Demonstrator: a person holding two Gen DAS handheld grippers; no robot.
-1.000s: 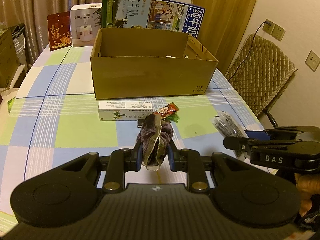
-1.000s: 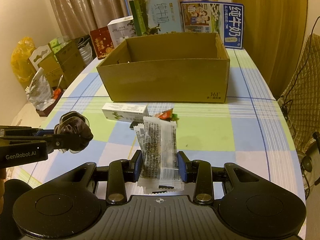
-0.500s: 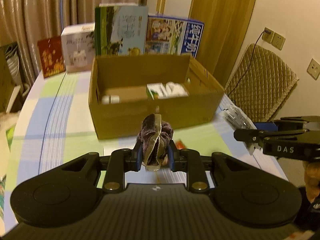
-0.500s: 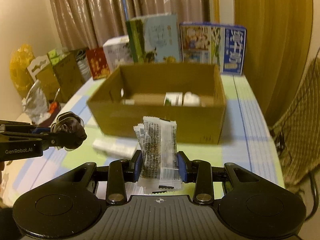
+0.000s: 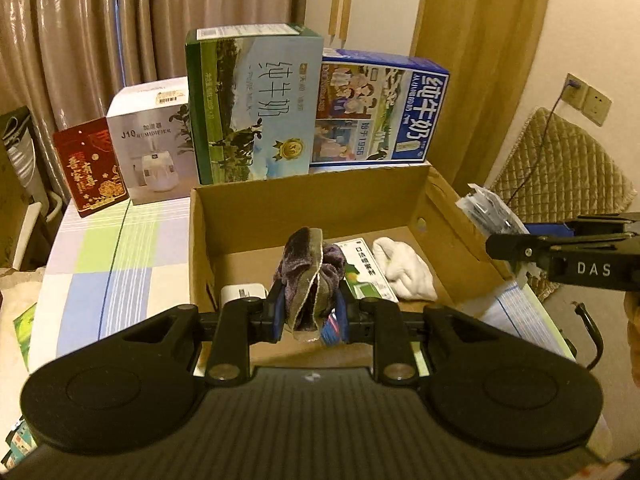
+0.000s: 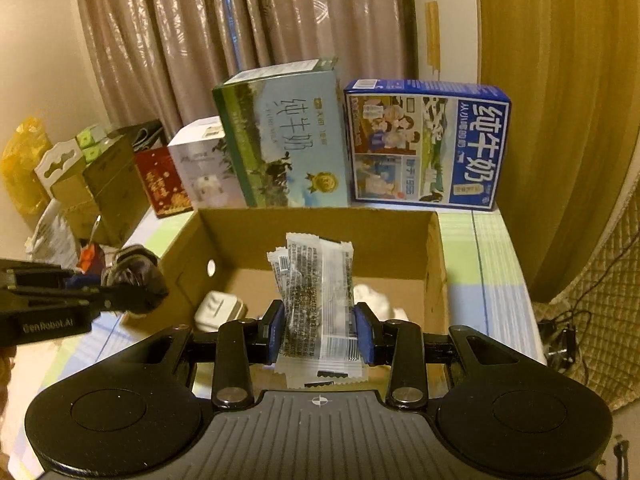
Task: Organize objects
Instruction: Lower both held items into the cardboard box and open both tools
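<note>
My left gripper [image 5: 309, 312] is shut on a purple velvet scrunchie [image 5: 308, 268] and hangs over the near wall of the open cardboard box [image 5: 304, 204]. My right gripper [image 6: 320, 334] is shut on clear snack packets [image 6: 316, 292], also above the box's [image 6: 316, 228] near edge. Inside the box lie a white sock [image 5: 404, 268], a green-and-white small carton [image 5: 366, 272] and a white charger [image 6: 220, 310]. In the left wrist view the right gripper [image 5: 560, 256] shows at the right with the packets [image 5: 488, 212]; in the right wrist view the left gripper [image 6: 80, 300] shows at the left.
Behind the box stand a green milk carton [image 5: 252, 108], a blue milk carton [image 5: 380, 112], a white humidifier box [image 5: 150, 144] and a red box [image 5: 90, 168]. A checked tablecloth [image 5: 116, 264] covers the table. A quilted chair [image 5: 560, 168] stands right; cartons and bags [image 6: 80, 176] sit left.
Both grippers have risen and moved forward from low over the table to above the box, still holding their items. The box's inside has come into view.
</note>
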